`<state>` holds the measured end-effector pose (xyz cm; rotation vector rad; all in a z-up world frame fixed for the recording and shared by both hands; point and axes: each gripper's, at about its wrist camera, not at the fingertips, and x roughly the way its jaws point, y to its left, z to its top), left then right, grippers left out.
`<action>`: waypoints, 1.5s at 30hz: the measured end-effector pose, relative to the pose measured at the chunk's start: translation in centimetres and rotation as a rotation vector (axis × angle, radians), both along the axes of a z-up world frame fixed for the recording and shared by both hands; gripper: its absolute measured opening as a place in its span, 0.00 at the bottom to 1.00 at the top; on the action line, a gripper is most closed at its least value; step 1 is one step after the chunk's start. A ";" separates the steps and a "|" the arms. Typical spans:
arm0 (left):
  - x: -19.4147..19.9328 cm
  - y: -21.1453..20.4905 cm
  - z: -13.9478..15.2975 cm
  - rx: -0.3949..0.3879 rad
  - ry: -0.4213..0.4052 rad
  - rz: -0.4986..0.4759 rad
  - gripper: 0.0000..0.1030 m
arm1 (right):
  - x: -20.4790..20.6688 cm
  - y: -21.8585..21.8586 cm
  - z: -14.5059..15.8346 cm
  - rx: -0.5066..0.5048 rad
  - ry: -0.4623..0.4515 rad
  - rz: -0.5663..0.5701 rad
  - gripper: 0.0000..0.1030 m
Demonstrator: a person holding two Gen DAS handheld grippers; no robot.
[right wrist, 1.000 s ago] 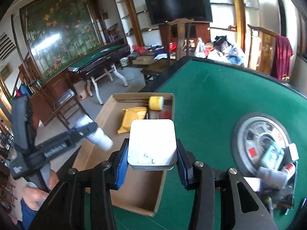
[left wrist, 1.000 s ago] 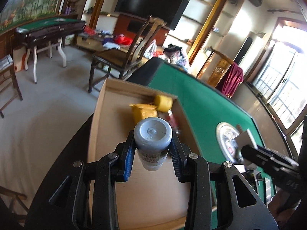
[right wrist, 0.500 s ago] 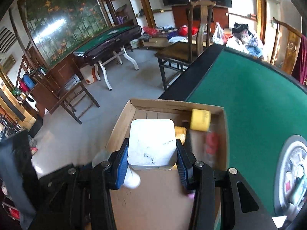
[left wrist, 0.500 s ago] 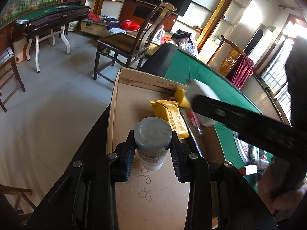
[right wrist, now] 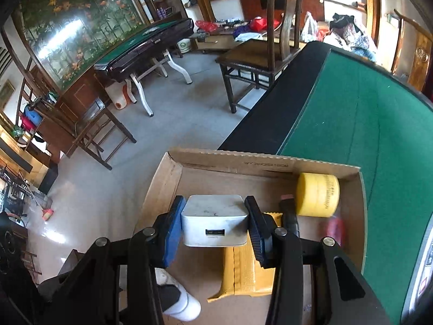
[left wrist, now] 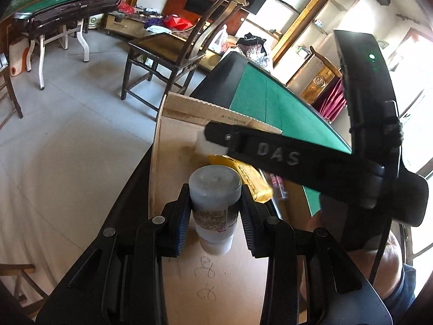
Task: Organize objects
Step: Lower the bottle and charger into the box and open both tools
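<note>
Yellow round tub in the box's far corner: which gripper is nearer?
Right. The right gripper, holding a white adapter, is just left of the yellow tub. The left gripper, gripping a bottle, is nearer the box's near end.

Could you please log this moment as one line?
left tongs: hold bottle | right tongs: hold white box | both over cardboard box

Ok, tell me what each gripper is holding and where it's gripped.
Left gripper: a grey-capped bottle, clamped on its sides just under the cap. Right gripper: a white box, pinched across its two side faces.
</note>
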<state>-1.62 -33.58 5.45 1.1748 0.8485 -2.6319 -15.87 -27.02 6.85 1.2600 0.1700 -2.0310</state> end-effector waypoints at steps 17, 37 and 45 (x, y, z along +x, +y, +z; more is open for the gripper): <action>-1.4 -1.2 -1.2 0.096 -0.035 0.019 0.33 | -0.2 0.1 -0.6 -0.021 -0.031 -0.002 0.44; 1.4 -1.6 -0.2 0.123 -0.017 0.028 0.33 | 1.6 1.6 -0.2 -0.080 -0.111 0.033 0.45; 2.5 -0.4 0.3 0.124 0.003 0.007 0.33 | 2.6 5.4 1.4 -0.169 -0.124 -0.003 0.45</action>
